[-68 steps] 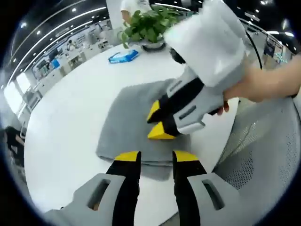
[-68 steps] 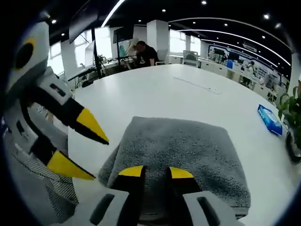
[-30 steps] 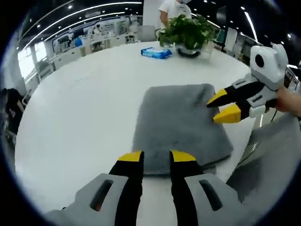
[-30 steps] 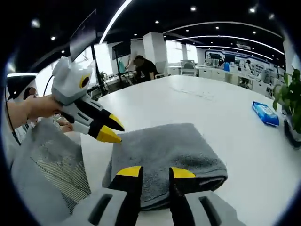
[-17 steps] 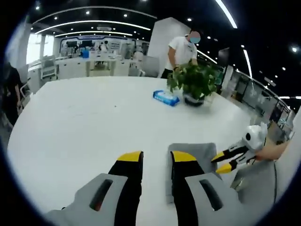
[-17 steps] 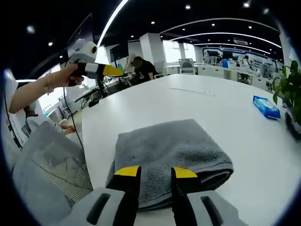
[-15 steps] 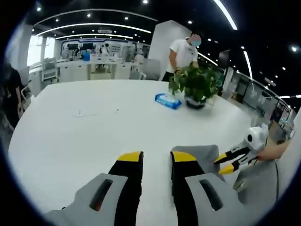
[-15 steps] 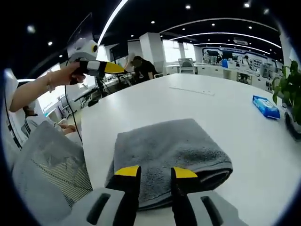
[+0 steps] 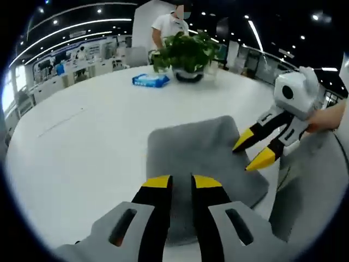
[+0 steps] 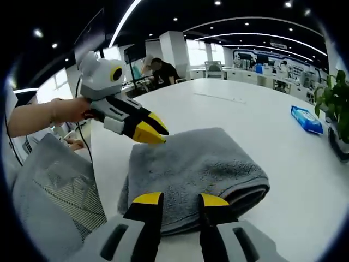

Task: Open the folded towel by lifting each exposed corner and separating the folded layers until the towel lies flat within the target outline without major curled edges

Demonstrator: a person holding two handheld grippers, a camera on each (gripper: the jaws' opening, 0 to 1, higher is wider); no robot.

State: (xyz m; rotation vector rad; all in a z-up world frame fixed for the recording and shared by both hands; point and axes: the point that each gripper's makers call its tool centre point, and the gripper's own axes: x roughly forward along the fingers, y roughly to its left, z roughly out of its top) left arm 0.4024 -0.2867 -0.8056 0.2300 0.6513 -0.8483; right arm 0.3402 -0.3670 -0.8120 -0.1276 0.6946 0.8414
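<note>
The folded grey towel (image 9: 199,150) lies on the white table (image 9: 82,142), its thick fold showing at the right in the right gripper view (image 10: 199,166). My left gripper (image 9: 181,183) hovers over the towel's near edge, jaws narrowly apart, nothing between them. From the right gripper view it (image 10: 150,129) sits at the towel's far left corner, held by a hand. My right gripper (image 10: 181,200) stands open over the towel's near edge. In the left gripper view it (image 9: 252,151) enters from the right, jaws spread at the towel's right edge.
A potted plant (image 9: 188,52) and a blue pack (image 9: 150,81) stand on the table's far side, with a person (image 9: 169,24) behind them. A grey mesh chair back (image 10: 54,199) lies close by the table's edge. Another person (image 10: 158,71) sits at a far desk.
My left gripper has come down from its raised position to the towel's corner, and its jaws have narrowed. The right gripper has hardly moved. The towel lies as before.
</note>
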